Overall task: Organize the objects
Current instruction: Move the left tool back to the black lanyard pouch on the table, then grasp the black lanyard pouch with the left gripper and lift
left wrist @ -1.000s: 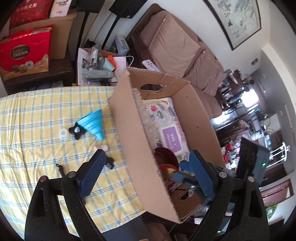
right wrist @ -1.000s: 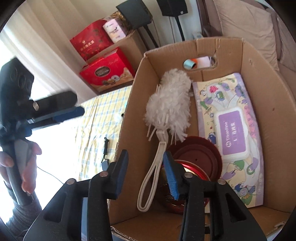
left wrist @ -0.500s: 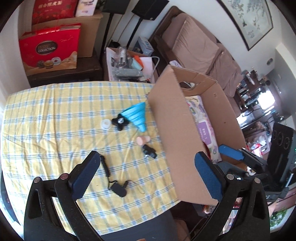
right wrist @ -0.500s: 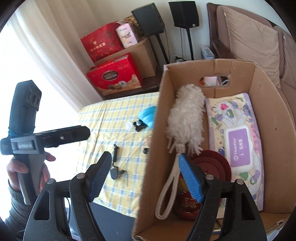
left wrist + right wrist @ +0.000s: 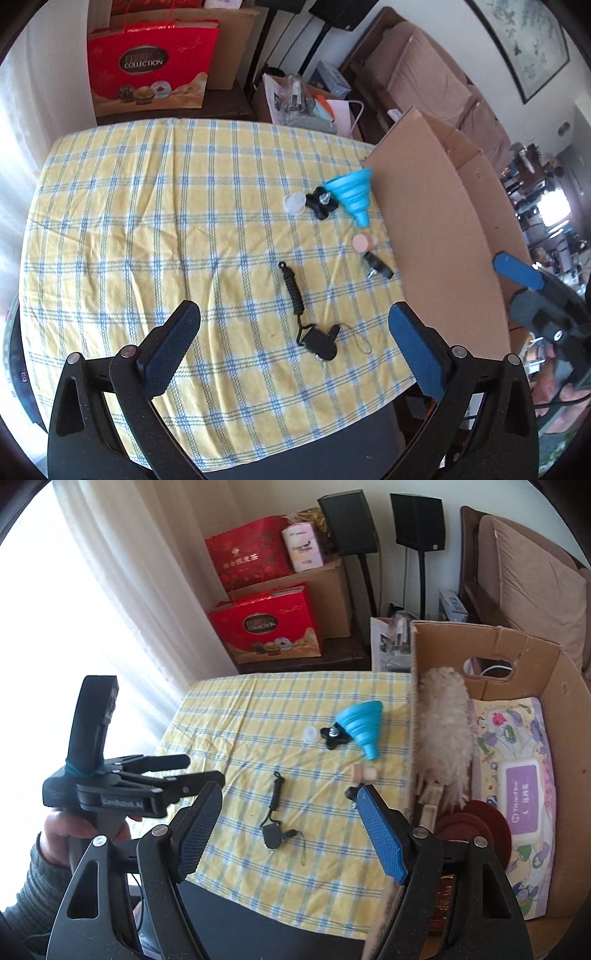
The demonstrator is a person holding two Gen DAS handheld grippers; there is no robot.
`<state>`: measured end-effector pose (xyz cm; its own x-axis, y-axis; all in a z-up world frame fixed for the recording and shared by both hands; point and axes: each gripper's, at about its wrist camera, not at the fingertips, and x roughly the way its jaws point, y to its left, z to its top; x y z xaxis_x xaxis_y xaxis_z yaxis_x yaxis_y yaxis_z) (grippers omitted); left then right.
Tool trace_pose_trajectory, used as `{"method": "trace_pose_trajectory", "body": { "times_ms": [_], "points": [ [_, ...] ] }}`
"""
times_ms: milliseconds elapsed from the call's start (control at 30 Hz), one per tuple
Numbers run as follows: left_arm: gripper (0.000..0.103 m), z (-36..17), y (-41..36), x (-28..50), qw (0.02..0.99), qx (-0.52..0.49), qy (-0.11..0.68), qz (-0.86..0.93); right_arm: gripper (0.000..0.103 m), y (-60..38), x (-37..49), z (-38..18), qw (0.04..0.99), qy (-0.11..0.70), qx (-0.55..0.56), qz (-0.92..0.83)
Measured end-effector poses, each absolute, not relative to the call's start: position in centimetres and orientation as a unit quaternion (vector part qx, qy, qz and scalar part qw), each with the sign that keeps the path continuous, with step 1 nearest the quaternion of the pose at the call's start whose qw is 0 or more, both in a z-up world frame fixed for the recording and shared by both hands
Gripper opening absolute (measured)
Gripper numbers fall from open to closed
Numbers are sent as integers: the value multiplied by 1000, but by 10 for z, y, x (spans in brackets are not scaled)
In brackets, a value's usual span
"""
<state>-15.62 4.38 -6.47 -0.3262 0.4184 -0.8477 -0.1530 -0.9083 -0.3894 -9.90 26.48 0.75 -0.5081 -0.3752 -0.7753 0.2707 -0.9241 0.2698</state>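
We hold both grippers above the bench (image 5: 129,229), each with its fingers spread wide and nothing between them; the left gripper (image 5: 295,350) frames the lanyard (image 5: 295,291) just ahead of its fingers, the black fob (image 5: 321,343) at the cord's near end lying between the two tips; further ahead sit the peach cap (image 5: 362,242) and a small black piece (image 5: 378,266) touching or nearly so, then the funnel (image 5: 352,194), the black knob (image 5: 321,201) and the white cap (image 5: 294,203) in a close row; the box (image 5: 443,236) stands to the right of the fingers. From the right gripper (image 5: 288,834) we see the same lanyard (image 5: 275,797) between the fingers; the funnel (image 5: 360,723) lies ahead, beside the box (image 5: 554,672); in the box, right of the fingers, lie the duster (image 5: 443,734), the wipes (image 5: 524,786) and a maroon lid (image 5: 476,827).
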Motion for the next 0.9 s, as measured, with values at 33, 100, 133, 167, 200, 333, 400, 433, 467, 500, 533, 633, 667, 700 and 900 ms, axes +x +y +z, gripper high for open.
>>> {"method": "trace_pose_trajectory", "body": {
  "times_ms": [33,100,133,167,200,333,400,433,467,500,533,633,667,700,900],
  "points": [
    [102,-69,43,-153,178,-553,-116,806,77,262,-99,6,187,-56,459,-867],
    [102,-77,45,-147,181,-553,-107,806,77,257,-99,4,186,-52,457,-868],
    [102,-81,47,-143,184,-553,-105,806,77,255,-99,2,187,-52,456,-869],
    [102,-84,49,-140,188,-553,-104,805,77,254,-99,1,188,-54,455,-868],
    [102,-89,52,-137,193,-554,-103,803,77,252,-100,-1,190,-59,456,-868],
    [100,-100,68,-127,206,-552,-82,804,77,252,-103,-6,190,-68,458,-866],
    [100,-104,78,-123,213,-548,-67,806,77,252,-105,-9,189,-72,459,-865],
    [99,-106,82,-122,216,-548,-61,806,77,251,-105,-10,188,-73,459,-865],
    [96,-108,87,-120,220,-548,-54,805,77,252,-106,-11,188,-74,460,-865],
    [94,-111,92,-119,224,-548,-47,805,77,251,-107,-12,187,-75,461,-864],
    [93,-113,97,-118,225,-547,-40,805,77,251,-108,-14,186,-76,462,-864],
    [90,-120,107,-115,229,-545,-28,806,77,251,-110,-18,185,-78,465,-862],
    [86,-122,110,-115,230,-544,-27,806,77,251,-112,-19,184,-79,466,-862],
    [83,-124,113,-114,229,-545,-23,806,77,251,-113,-20,184,-80,467,-861],
    [61,-133,123,-111,227,-539,5,811,75,248,-120,-23,173,-65,467,-865]
  ]
}}
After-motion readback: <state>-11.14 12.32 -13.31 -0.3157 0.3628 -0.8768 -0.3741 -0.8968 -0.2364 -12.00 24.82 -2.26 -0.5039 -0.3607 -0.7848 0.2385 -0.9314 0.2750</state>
